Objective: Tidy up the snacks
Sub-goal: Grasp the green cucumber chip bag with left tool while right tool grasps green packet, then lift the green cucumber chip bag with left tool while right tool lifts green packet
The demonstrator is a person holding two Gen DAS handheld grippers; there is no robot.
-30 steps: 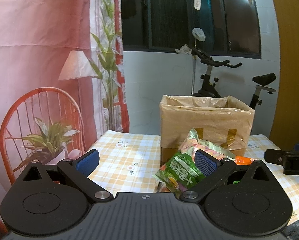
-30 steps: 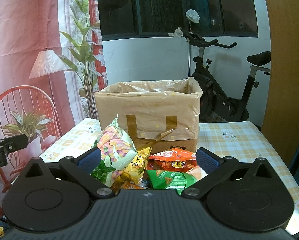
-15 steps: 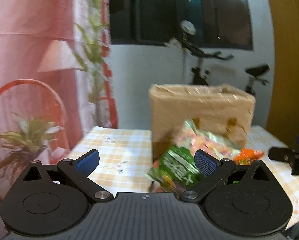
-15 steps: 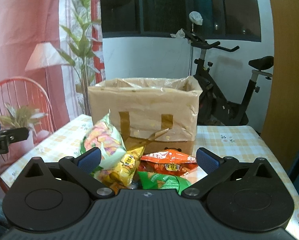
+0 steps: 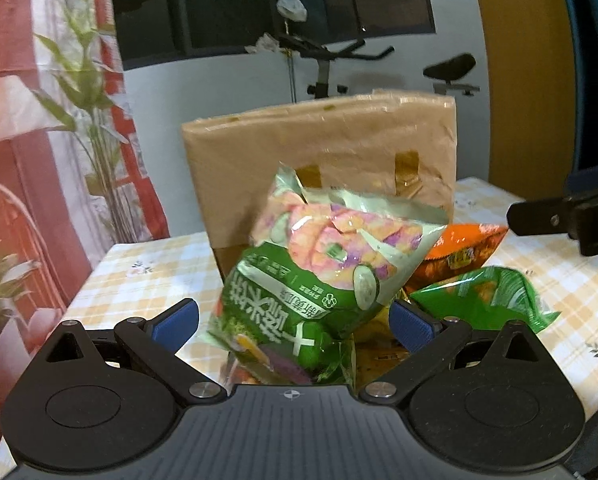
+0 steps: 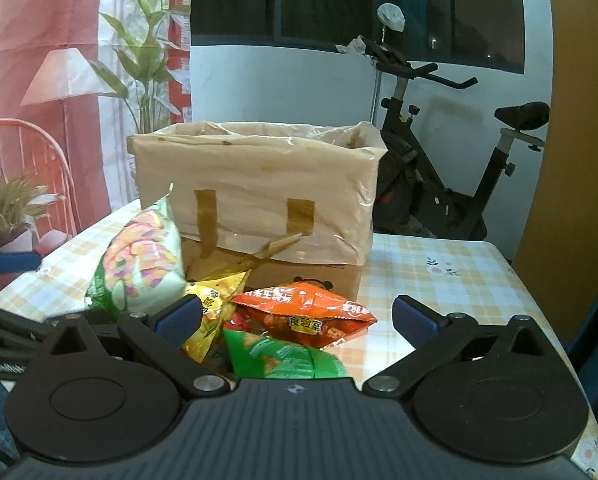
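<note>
The big green snack bag [image 5: 311, 280] stands propped on the heap in front of the lined cardboard box [image 5: 323, 160] on the table [image 5: 147, 280], directly ahead of the left tool [image 5: 293, 318], whose fingers are spread wide and empty around it. The right tool [image 6: 297, 316], also spread and empty, faces the orange packet [image 6: 303, 314]; left is nearer.

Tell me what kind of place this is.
Most likely a room in a home: an exercise bike stands by a dark window, and a table with a checked tablecloth holds snack bags and a lined cardboard box.
</note>
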